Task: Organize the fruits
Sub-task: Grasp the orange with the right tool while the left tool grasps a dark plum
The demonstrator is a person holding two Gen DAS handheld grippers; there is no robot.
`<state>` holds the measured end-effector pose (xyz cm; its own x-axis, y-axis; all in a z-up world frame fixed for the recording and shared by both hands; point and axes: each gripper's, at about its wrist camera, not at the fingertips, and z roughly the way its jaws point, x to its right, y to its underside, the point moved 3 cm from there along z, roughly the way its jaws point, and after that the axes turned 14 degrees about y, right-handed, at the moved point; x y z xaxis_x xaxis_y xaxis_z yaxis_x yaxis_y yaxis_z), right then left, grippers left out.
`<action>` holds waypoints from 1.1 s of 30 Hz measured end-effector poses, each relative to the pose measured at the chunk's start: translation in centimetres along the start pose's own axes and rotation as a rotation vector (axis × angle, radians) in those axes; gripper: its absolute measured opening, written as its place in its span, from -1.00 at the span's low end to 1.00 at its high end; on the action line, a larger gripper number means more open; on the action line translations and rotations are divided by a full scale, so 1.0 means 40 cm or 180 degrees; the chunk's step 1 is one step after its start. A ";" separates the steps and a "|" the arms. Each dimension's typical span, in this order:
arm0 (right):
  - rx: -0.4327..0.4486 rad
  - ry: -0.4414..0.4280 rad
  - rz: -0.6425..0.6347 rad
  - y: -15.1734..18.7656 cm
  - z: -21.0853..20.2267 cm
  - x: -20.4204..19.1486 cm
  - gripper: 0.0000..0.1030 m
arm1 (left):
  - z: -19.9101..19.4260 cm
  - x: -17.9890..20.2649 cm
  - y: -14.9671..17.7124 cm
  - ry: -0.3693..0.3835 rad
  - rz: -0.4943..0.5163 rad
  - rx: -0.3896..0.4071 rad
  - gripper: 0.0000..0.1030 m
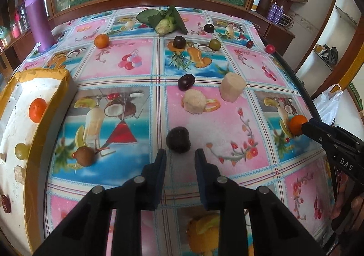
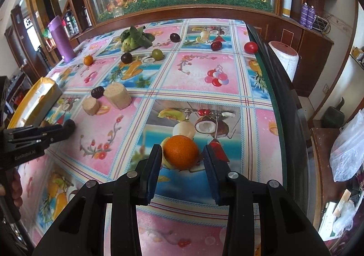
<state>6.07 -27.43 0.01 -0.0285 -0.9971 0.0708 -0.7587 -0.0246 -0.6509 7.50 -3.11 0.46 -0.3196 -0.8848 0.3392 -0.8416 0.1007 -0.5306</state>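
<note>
Fruit everywhere on the fruit-print tablecloth (image 1: 127, 57), and we have both tools down on a piece each. Our left gripper (image 1: 180, 152) has its jaws drawn in close on the dark purple fruit (image 1: 178, 139), the tips pinching its near flanks; the fruit sits on the cloth at the very end of the fingers, so it looks like a shallow hold to us. Our right gripper (image 2: 182, 149) is closed around the orange (image 2: 180, 151) near the table's right edge, one pad flat on its side, the other right against it, and the orange rests on the cloth.

Why here? The white foam box (image 1: 56, 78) with its yellow-taped rim stands at the left, and it already has a boxed orange (image 1: 37, 110) and a green grape (image 1: 21, 151) in it, so we judge that's the collecting point. The dark fruit is the loose one nearest that side. A brown fruit (image 1: 85, 156) waits just beside the box, while two pale peeled chunks (image 1: 232, 87) lie mid-table.

Lettering now: "DAS" shows in white on the right tool's body in the left view, and "GenRobot.AI" reads along the left tool in the right view. A purple flask (image 1: 39, 21) carries a small label, too small to read.
</note>
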 end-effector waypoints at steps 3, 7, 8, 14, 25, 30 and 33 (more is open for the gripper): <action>0.0020 0.0025 -0.0021 0.002 -0.019 -0.007 -0.29 | -0.024 -0.009 0.022 0.0021 -0.0020 0.0013 -0.45; -0.0040 0.0038 0.0022 0.005 -0.005 -0.001 -0.28 | -0.039 -0.028 0.043 -0.0016 -0.0070 0.0007 -0.45; -0.0071 0.0071 0.0045 0.005 0.005 0.004 -0.28 | -0.042 -0.030 0.044 -0.0017 -0.0074 0.0006 -0.45; -0.0184 0.0176 -0.0074 0.006 0.056 -0.016 -0.17 | -0.048 -0.015 0.035 0.0000 0.0015 0.0020 -0.42; -0.0149 0.0253 -0.0332 -0.006 0.076 -0.058 -0.35 | 0.042 -0.009 -0.032 -0.0080 0.0025 -0.0046 0.21; -0.0134 0.0235 -0.0337 -0.010 0.079 -0.058 -0.35 | 0.072 0.001 -0.040 -0.0172 0.0148 0.0000 0.27; -0.0122 0.0220 -0.0321 -0.012 0.080 -0.061 -0.35 | 0.078 0.012 -0.034 -0.0363 0.0351 0.0072 -0.02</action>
<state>8.59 -25.23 -2.28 0.0055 -0.9823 0.1872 -0.7843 -0.1204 -0.6086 9.85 -5.08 -1.10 -0.3571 -0.9149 0.1881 -0.7937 0.1910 -0.5776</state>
